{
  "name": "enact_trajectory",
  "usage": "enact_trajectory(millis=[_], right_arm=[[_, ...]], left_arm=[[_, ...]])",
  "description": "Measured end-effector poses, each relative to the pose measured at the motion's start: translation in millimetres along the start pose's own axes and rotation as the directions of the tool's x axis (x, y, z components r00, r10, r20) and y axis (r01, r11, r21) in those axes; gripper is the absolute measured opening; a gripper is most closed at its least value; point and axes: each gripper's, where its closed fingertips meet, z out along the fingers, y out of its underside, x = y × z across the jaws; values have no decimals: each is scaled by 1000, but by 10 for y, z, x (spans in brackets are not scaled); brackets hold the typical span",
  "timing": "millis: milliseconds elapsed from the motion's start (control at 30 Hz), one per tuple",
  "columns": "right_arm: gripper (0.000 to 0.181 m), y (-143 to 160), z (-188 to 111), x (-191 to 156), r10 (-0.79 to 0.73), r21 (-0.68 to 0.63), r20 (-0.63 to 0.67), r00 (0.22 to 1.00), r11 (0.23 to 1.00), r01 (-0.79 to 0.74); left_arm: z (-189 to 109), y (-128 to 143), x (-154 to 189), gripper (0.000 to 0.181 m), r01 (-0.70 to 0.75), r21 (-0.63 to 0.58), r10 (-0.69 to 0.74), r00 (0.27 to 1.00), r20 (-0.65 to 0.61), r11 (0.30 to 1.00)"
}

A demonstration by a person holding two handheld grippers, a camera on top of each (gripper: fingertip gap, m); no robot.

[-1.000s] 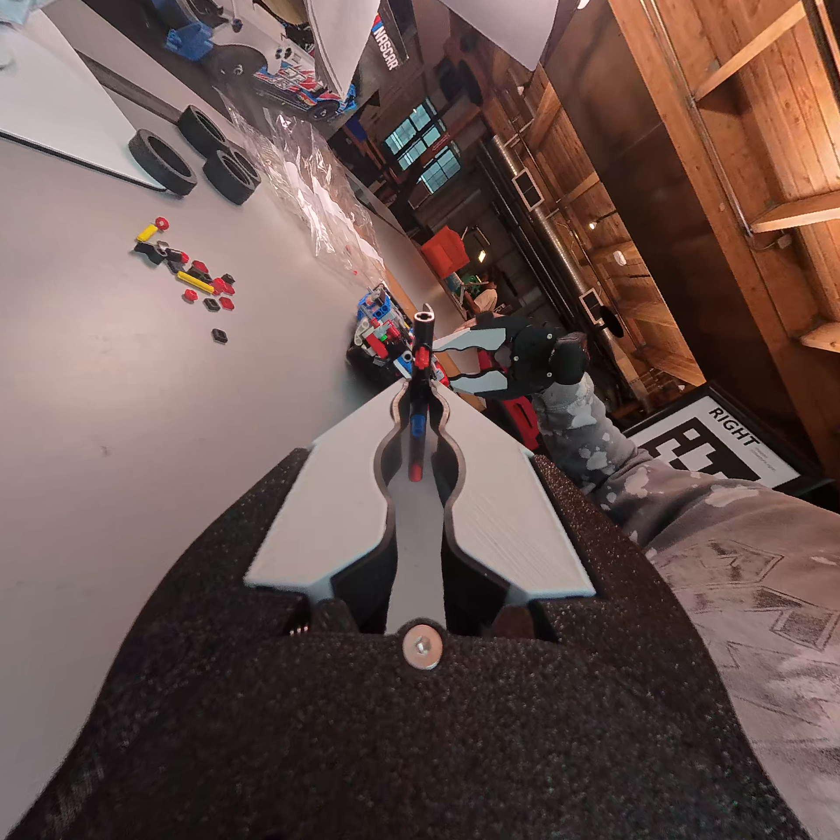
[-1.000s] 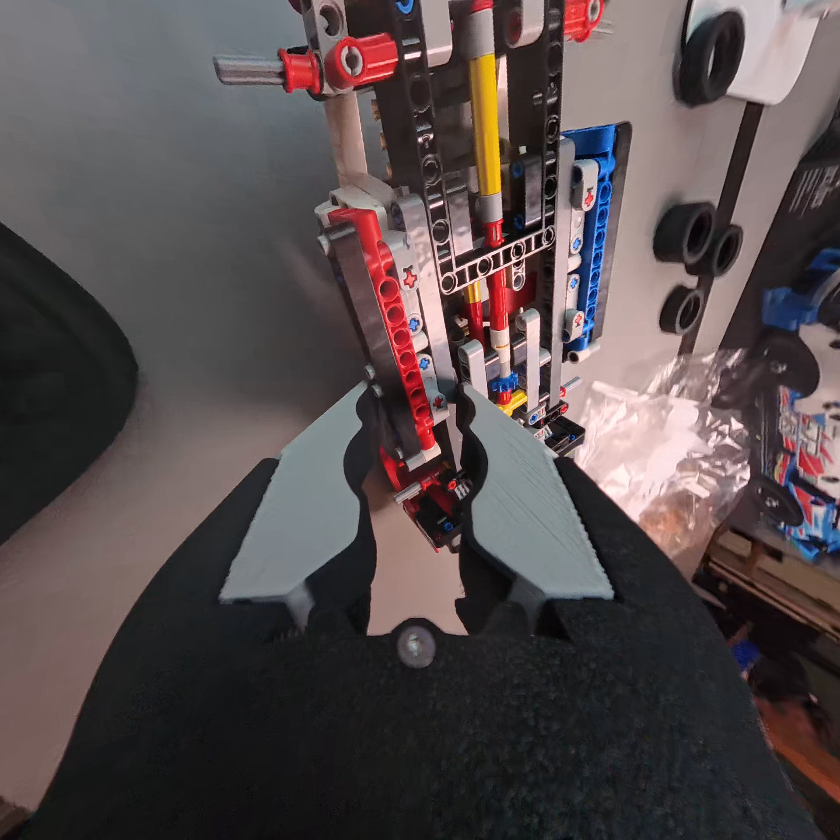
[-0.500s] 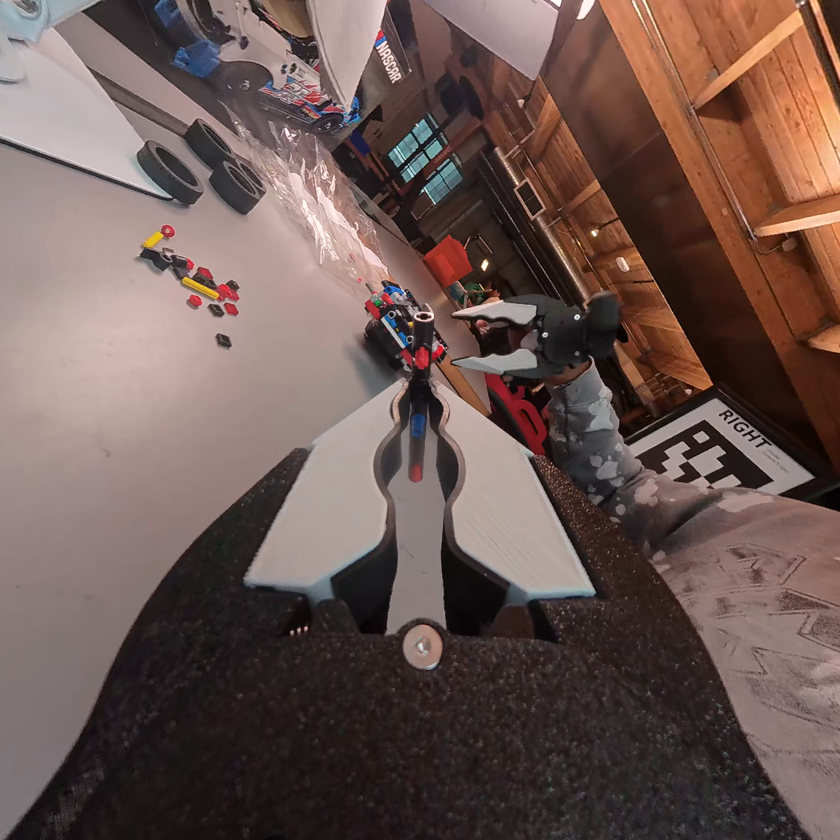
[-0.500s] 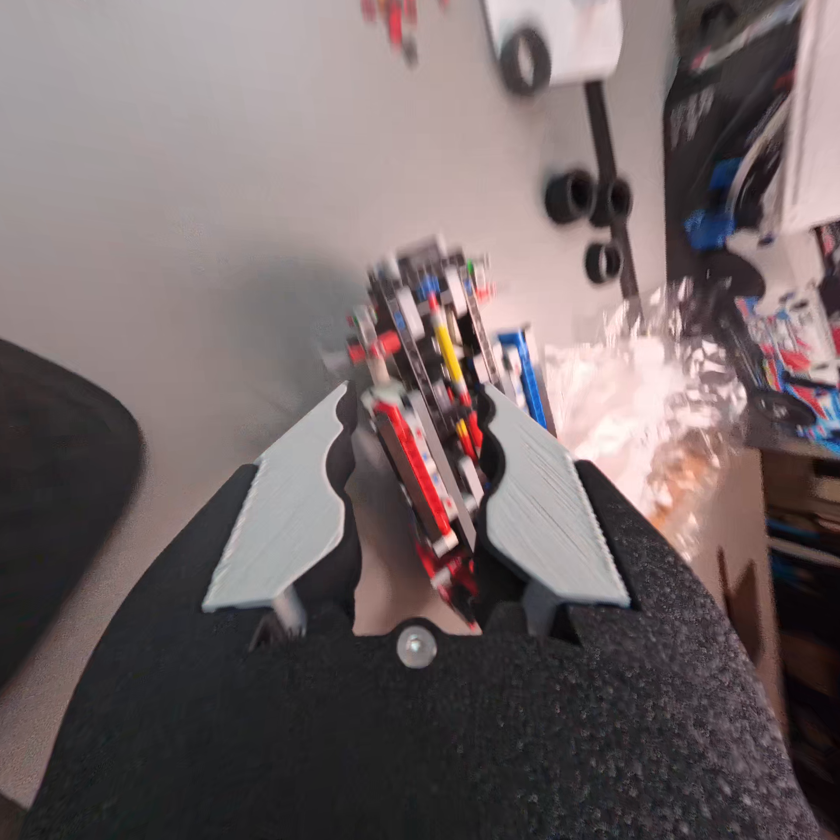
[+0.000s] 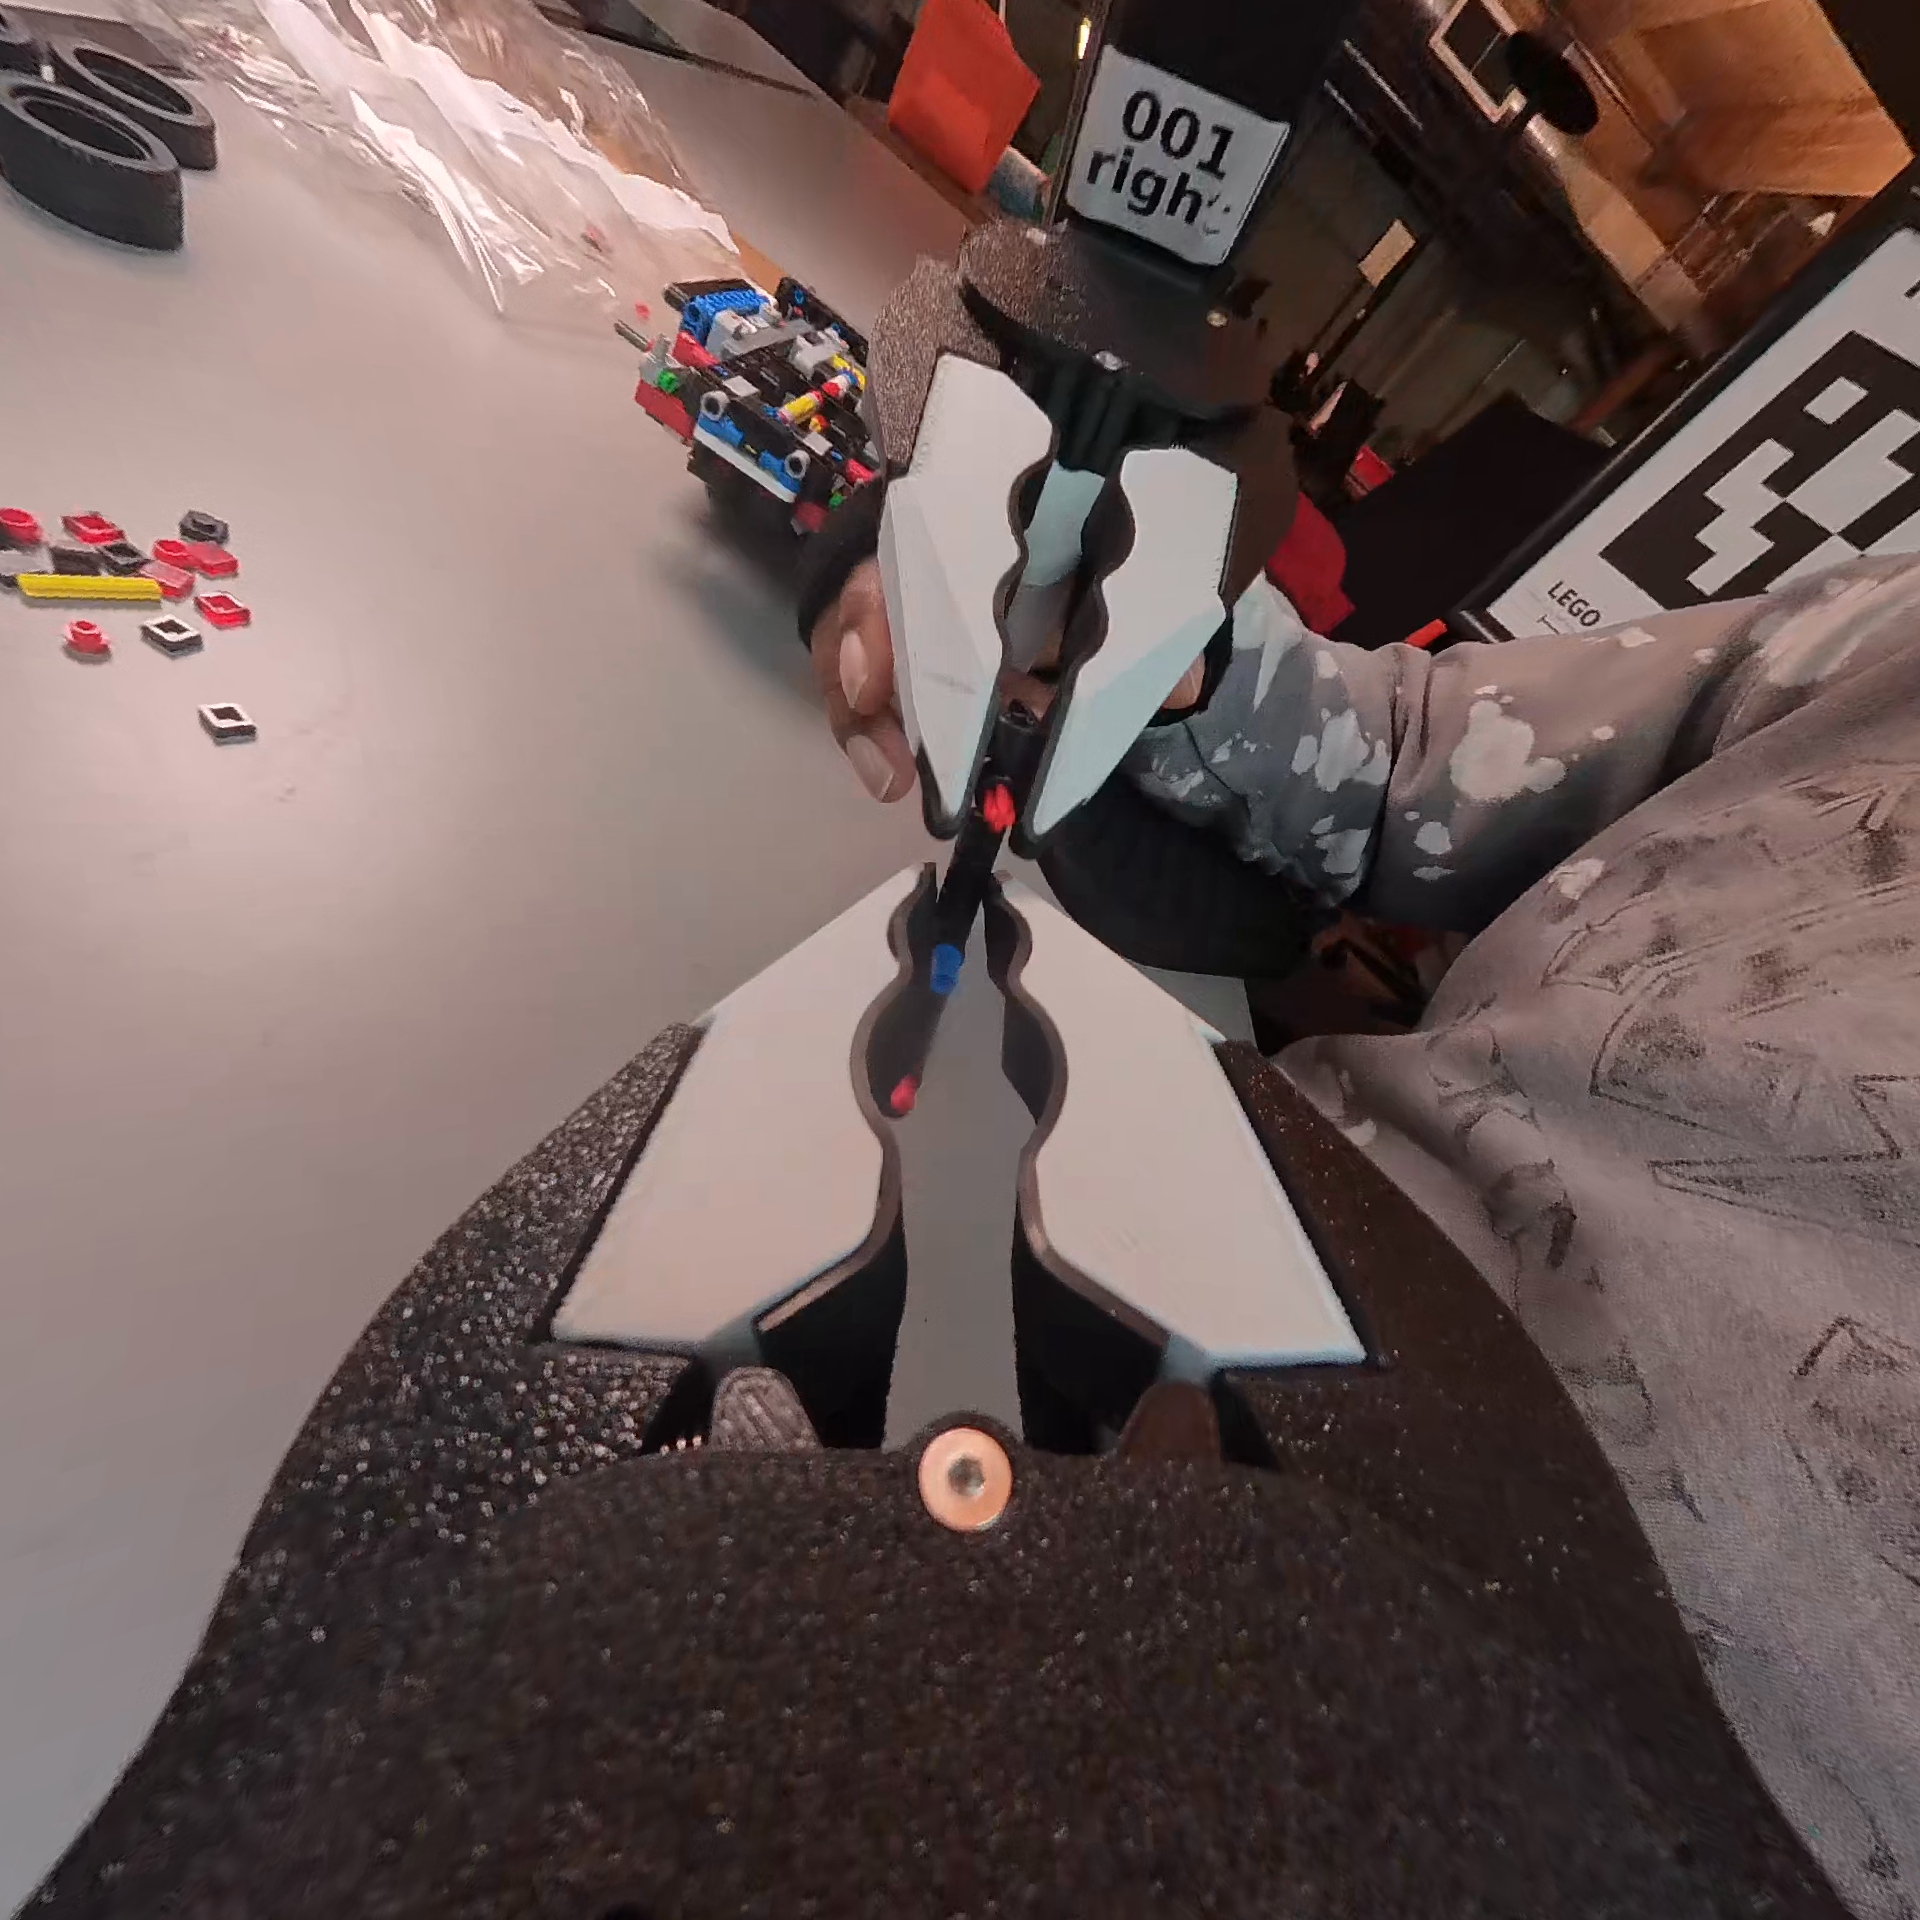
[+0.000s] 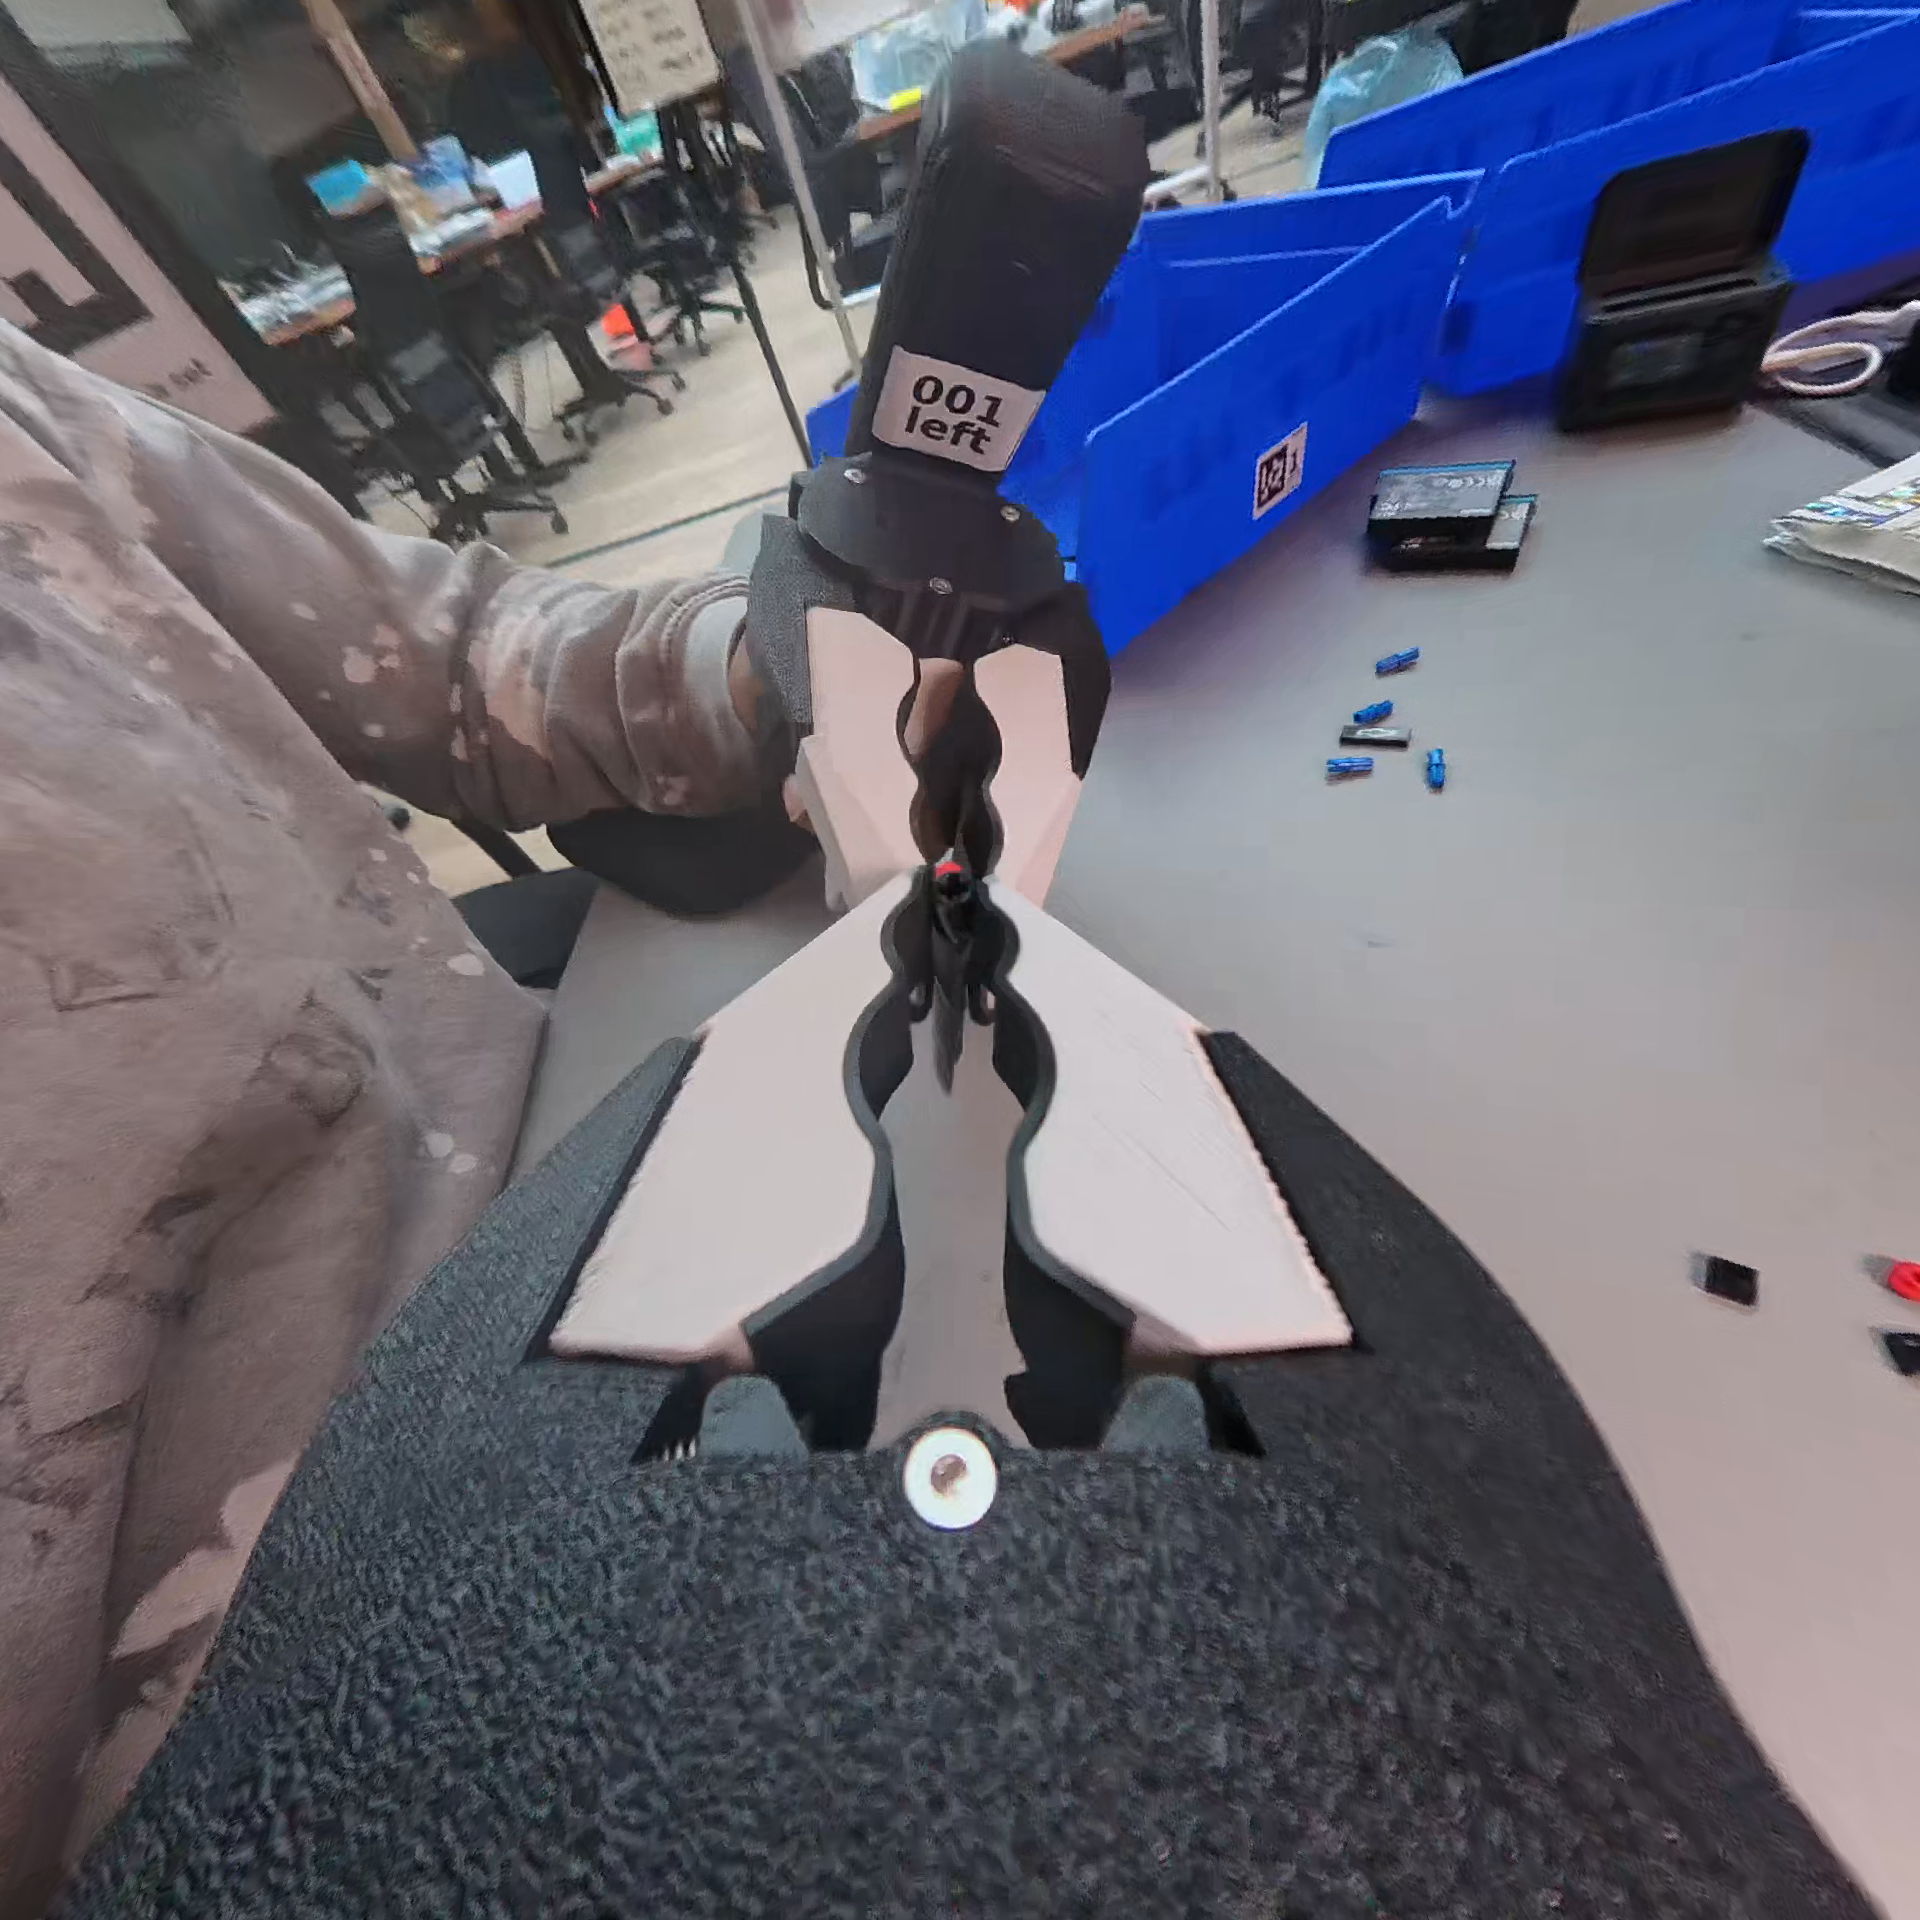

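2 grippers are meeting tip to tip over the grey worktop (image 5: 312, 935). Through the left wrist view, my left gripper (image 5: 961, 891) is pinching a thin black rod (image 5: 961, 894) with its jaws pressed together on it; a blue sleeve and red bits are showing along the rod. My right gripper (image 5: 987, 821) is facing me, its jaws closing on the rod's far end, with a hand (image 5: 862, 686) behind it. Beyond, a brick-built chassis (image 5: 764, 400) is sitting on the worktop, well apart from a scatter of small red, black and yellow pieces (image 5: 125, 587). Black tyres (image 5: 88, 156) and clear bags (image 5: 488, 177) are lying farther back.

Through the right wrist view, my right gripper (image 6: 951, 894) is nipping the same rod (image 6: 951, 977), which is blurred here, while the left gripper (image 6: 961, 842) is pointing back at me. Blue pins (image 6: 1371, 717) are lying on the worktop near blue bins (image 6: 1299, 343).
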Motion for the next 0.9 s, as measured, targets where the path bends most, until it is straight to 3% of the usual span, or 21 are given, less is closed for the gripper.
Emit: enact_trajectory(millis=[200, 300, 367, 433, 600, 667, 733, 900], right_arm=[[7, -122, -222, 211, 192, 331, 58, 980, 922, -200], [7, -221, -287, 272, 231, 431, 91, 969, 868, -247], [7, -240, -308, 289, 250, 436, 109, 962, 858, -272], [7, -209, -300, 287, 254, 423, 106, 961, 864, -274], [8, -342, -398, 297, 275, 515, 119, 954, 804, -296], [27, -418, -465, 328, 302, 576, 140, 943, 750, -325], [34, -402, -435, 334, 323, 566, 160, 933, 744, -355], [13, -329, -222, 218, 296, 515, 141, 945, 793, -325]], left_arm=[[-246, -253, -146, 4, 83, 153, -77, 996, -41, 985], [-256, -242, -176, 21, 95, 162, -86, 995, -58, 982], [-218, -208, -144, 23, 93, 138, -84, 994, -72, 986], [-191, -198, -151, 5, 56, 135, -52, 998, -31, 989], [-160, -326, -82, 4, 60, 226, -53, 998, -37, 972], [-156, -398, -66, 3, 106, 289, -89, 993, -71, 952], [-168, -475, -61, 4, 157, 351, -123, 986, -116, 923], [-56, -507, -32, 3, 200, 370, -148, 975, -165, 907]])
